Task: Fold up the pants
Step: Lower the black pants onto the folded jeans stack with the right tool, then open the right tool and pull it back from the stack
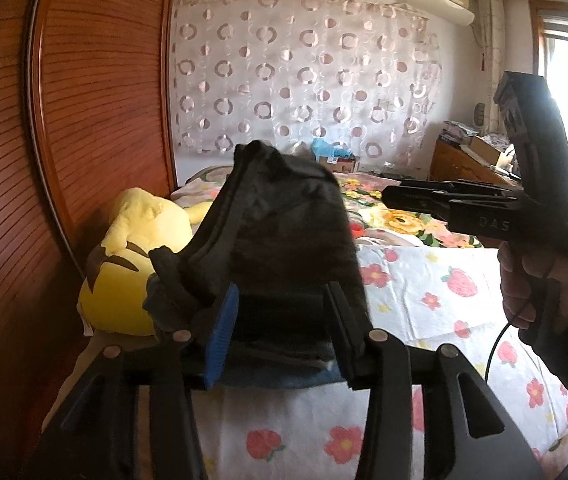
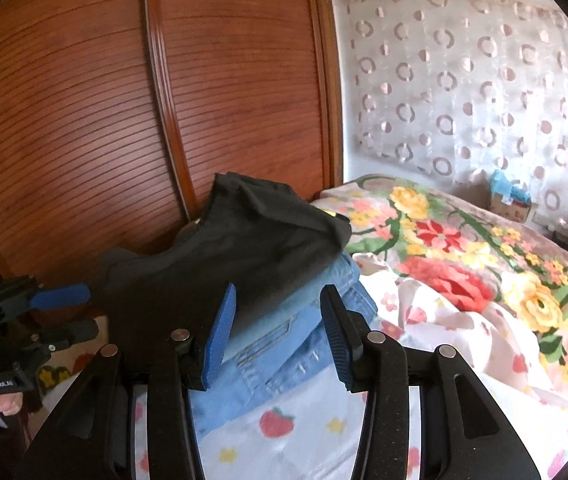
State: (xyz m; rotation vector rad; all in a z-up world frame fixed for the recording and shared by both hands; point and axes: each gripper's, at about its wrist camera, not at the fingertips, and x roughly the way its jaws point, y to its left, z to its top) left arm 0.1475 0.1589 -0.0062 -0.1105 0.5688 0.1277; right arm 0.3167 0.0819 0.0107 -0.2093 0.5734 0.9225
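A folded pair of dark pants (image 1: 284, 216) lies on top of folded blue jeans (image 2: 284, 336) on the bed, close to the wardrobe. In the left wrist view my left gripper (image 1: 281, 292) faces this pile with its jaws apart, the dark cloth filling the view between them. The right wrist view shows that left gripper (image 2: 89, 309) at the pile's left edge with nothing pinched between its blue and black fingers. My right gripper (image 2: 277, 290) stands open over the jeans' near edge. Seen from the left, the right gripper (image 1: 388, 198) hangs clear to the right of the pile.
A slatted wooden wardrobe (image 2: 163, 100) stands right behind the pile. A yellow plush toy (image 1: 131, 264) lies to its left. The strawberry-print sheet (image 1: 424, 280) and a floral blanket (image 2: 464, 248) cover the bed. A hand (image 1: 536, 280) holds the right gripper; a cluttered desk (image 1: 464, 160) stands far right.
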